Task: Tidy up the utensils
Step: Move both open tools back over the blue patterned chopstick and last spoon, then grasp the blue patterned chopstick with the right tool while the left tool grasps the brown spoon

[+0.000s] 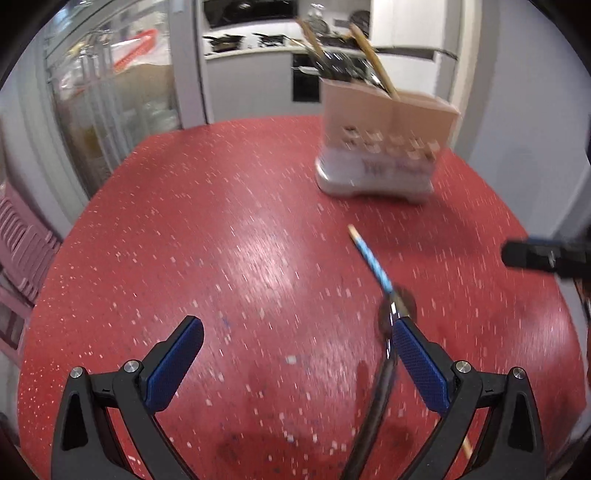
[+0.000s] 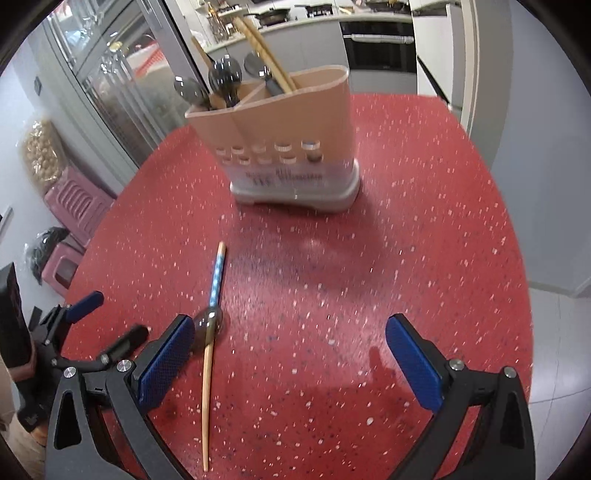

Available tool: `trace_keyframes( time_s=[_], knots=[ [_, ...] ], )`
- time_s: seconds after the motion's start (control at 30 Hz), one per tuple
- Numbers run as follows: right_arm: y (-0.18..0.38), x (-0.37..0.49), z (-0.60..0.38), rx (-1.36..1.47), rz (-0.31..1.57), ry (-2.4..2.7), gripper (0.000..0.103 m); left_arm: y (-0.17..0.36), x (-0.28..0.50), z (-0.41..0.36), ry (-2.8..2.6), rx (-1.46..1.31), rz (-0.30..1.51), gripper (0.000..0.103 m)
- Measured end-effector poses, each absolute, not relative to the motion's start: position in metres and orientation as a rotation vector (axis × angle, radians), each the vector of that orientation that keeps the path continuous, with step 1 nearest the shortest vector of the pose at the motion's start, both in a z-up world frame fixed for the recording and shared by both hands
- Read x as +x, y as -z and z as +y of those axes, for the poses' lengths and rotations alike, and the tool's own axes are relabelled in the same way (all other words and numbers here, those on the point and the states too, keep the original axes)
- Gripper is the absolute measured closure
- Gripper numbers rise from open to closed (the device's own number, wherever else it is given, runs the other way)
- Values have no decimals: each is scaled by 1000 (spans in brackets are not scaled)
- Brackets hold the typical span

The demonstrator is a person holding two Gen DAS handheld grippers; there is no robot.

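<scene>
A beige utensil holder (image 2: 291, 147) with a white base stands on the red table (image 2: 406, 258), holding several spoons and wooden chopsticks; it also shows in the left wrist view (image 1: 384, 144). A chopstick with a blue patterned end (image 2: 210, 328) lies on the table, and a metal spoon (image 2: 208, 319) lies across it. In the left wrist view the chopstick (image 1: 373, 260) and the spoon (image 1: 388, 332) lie beside my right finger. My left gripper (image 1: 297, 338) is open and empty. My right gripper (image 2: 290, 334) is open and empty, just right of the chopstick.
The left gripper (image 2: 107, 321) shows at the left edge of the right wrist view; the right gripper's tip (image 1: 539, 254) shows at the right edge of the left one. Pink stools (image 2: 74, 206) stand left of the table. A kitchen counter (image 2: 314, 18) lies behind.
</scene>
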State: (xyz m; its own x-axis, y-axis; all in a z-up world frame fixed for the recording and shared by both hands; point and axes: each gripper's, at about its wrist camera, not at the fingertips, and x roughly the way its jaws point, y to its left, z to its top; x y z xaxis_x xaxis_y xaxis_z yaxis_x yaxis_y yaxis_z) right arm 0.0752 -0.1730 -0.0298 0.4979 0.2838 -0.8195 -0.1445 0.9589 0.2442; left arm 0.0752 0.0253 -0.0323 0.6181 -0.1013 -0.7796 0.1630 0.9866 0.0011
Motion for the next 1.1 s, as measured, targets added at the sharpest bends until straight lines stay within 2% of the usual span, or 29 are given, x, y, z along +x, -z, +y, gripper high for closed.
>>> trace_keyframes(
  time_s=[0.5,0.6,0.87,1.1],
  knots=[
    [49,108,-132,140,1202,-320,1,57,64,8,231,160,977,0],
    [51,118,-122,129,1229,-320,6,57,66,5,240,163,980,0],
    [65,141,-89,53,1298,-332,34,56,59,1,250,184,975,0],
    [72,147,-61,-41,1322,-337,49,56,50,-12,275,229,971,1]
  ],
)
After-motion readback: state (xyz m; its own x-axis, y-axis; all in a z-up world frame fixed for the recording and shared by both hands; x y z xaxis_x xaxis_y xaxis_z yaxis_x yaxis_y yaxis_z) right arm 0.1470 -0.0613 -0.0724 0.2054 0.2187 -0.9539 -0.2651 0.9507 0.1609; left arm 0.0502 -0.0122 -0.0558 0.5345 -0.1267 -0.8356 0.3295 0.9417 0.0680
